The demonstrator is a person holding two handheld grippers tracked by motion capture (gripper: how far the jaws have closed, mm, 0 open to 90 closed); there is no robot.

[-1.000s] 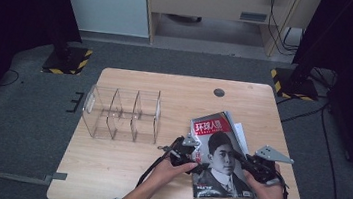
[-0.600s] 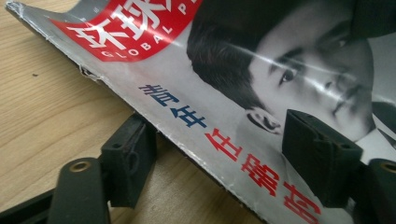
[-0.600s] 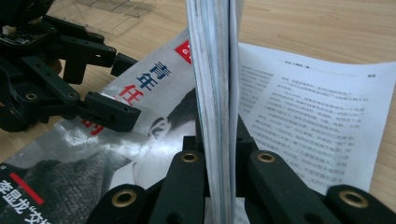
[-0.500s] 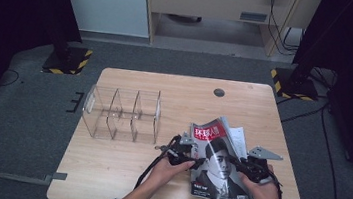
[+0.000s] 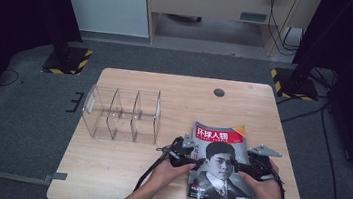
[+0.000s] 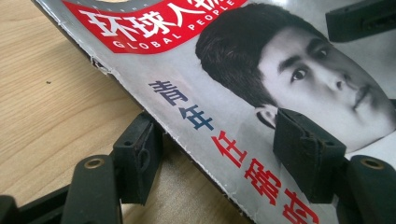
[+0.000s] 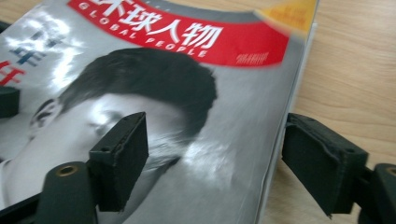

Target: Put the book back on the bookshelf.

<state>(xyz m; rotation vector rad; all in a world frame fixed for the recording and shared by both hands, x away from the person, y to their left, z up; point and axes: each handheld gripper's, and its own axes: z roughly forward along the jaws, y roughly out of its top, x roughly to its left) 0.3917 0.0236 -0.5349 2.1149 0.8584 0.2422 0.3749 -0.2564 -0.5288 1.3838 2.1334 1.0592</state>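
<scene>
A magazine [image 5: 220, 160] with a red title band and a grey portrait cover lies flat at the table's front right. My left gripper [image 5: 189, 157] is at its left edge. Its jaws have just been closing and stand apart, one on the wood beside the magazine [image 6: 224, 84] and one over the cover, so the left gripper [image 6: 219, 149] straddles the torn edge without pressing it. My right gripper [image 5: 245, 166] is at the right edge. Its jaws have just been opening: the right gripper [image 7: 219, 158] is wide apart, one jaw above the magazine [image 7: 187, 93], the other past its edge.
A clear plastic organizer [image 5: 121, 113] with three compartments stands left of the magazine. A dark round hole [image 5: 219, 92] sits near the far edge of the wooden table [image 5: 120, 173]. Bare wood lies in front of the organizer. Black stands and cables surround the table.
The magazine, held raised and tilted before, has come down flat on the table. The right gripper sank and let go of its right edge. The left jaws narrowed.
</scene>
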